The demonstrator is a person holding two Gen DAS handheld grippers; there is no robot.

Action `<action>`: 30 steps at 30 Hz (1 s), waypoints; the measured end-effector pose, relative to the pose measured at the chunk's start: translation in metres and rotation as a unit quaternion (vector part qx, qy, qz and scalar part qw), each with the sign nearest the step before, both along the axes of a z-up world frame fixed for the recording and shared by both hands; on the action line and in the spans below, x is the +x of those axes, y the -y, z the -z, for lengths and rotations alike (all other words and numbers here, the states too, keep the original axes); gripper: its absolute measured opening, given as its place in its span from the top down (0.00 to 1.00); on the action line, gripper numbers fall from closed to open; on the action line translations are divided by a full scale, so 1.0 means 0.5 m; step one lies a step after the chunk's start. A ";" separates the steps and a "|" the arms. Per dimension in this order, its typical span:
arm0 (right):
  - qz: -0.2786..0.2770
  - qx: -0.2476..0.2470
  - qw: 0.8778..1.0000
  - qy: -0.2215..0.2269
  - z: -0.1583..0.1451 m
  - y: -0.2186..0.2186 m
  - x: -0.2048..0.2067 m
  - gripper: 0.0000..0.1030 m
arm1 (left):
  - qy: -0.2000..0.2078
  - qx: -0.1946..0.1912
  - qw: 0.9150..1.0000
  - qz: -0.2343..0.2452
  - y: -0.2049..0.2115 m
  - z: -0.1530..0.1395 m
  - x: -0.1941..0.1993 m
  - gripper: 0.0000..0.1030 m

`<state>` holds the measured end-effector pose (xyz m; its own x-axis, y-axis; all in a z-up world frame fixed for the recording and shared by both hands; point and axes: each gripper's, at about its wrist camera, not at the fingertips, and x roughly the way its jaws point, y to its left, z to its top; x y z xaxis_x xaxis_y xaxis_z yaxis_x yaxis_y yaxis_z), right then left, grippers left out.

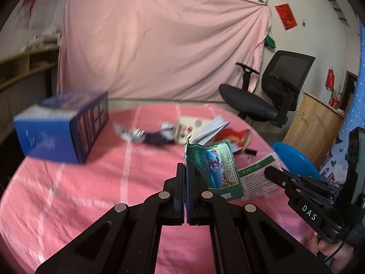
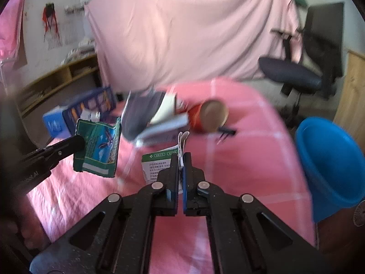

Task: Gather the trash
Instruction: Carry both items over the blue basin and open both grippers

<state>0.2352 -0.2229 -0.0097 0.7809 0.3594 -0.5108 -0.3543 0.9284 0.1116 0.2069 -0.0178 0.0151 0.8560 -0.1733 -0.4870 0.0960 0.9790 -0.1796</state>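
Observation:
My left gripper (image 1: 186, 164) is shut on a torn green carton (image 1: 214, 169), lifted above the pink-covered table (image 1: 91, 194); the same carton (image 2: 100, 148) hangs at the left of the right wrist view. My right gripper (image 2: 181, 154) is shut on the folded edge of a white-and-green medicine box (image 2: 155, 164) that lies on the cloth; that box (image 1: 257, 178) shows beside the right gripper (image 1: 270, 173) in the left wrist view. Further back lie a blue box (image 1: 66, 127), a red snack tube (image 2: 205, 116) and flattened packaging (image 2: 159, 116).
A blue plastic basin (image 2: 330, 162) stands off the table's right edge. A black office chair (image 1: 269, 91) sits behind the table, before a pink hanging sheet (image 1: 159, 41). Wooden shelves (image 2: 57, 80) line the left wall. A wooden cabinet (image 1: 314, 123) stands at the right.

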 end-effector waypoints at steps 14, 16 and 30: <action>0.221 0.030 0.940 0.259 -0.188 0.200 -0.086 0.73 | 0.131 0.035 0.987 0.089 0.245 -0.143 0.053 1.00; 0.257 0.026 0.928 0.268 -0.198 0.238 -0.077 0.73 | 0.142 0.040 0.984 0.104 0.281 -0.152 0.067 1.00; 0.384 0.005 0.913 0.138 -0.069 0.475 -0.001 0.73 | 0.058 0.050 0.975 0.207 0.578 -0.054 0.224 1.00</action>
